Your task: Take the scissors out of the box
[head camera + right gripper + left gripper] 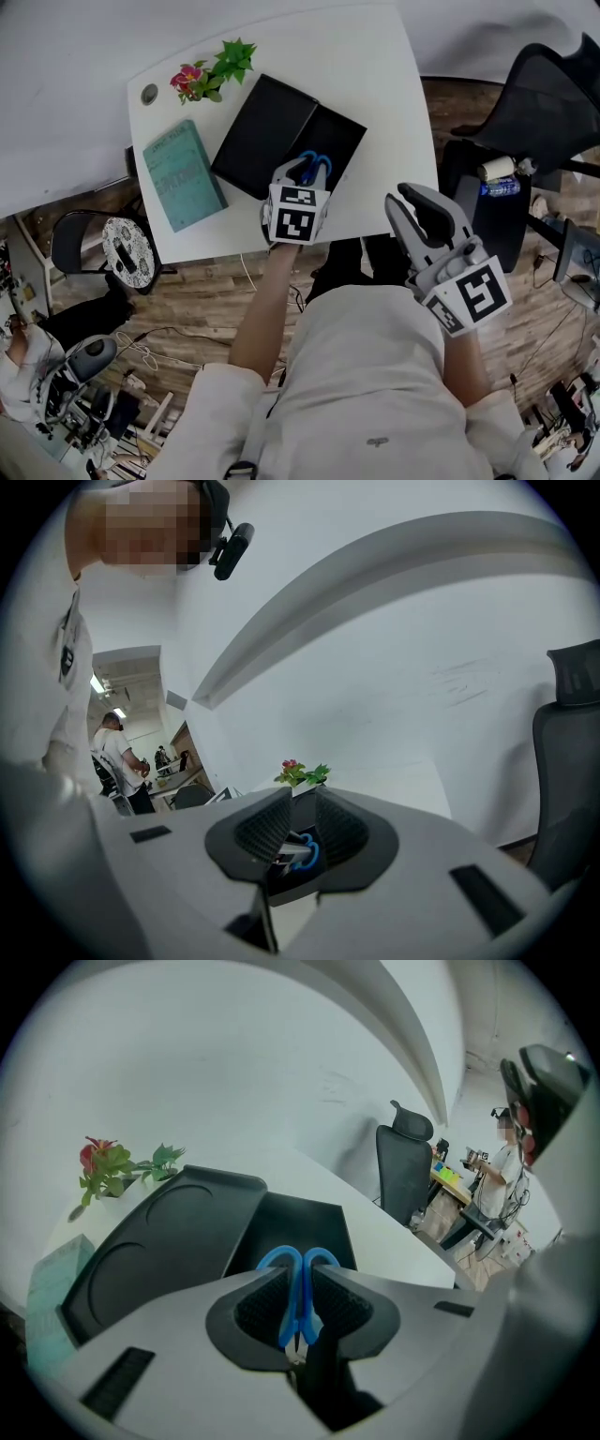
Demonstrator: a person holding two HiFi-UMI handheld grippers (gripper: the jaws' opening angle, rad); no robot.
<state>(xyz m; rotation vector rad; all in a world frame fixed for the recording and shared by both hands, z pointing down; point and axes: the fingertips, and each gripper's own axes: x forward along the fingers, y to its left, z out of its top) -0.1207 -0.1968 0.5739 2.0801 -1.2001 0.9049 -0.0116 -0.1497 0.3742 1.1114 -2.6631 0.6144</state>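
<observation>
While pinching the blue scissors (277, 1266) by their handles, the left gripper (300, 1309) is hovering over the open box (302, 1222)
Right gripper (424, 214) is hanging well right of the box, jaws slightly parted, holding nothing

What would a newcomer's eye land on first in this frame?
The blue-handled scissors stand out first, clamped in the left gripper over the open black box near the front edge of the white table. Next come the box's lid, lying beside it on the left, and the right gripper, off the table to the right with its jaws slightly apart on nothing.
</observation>
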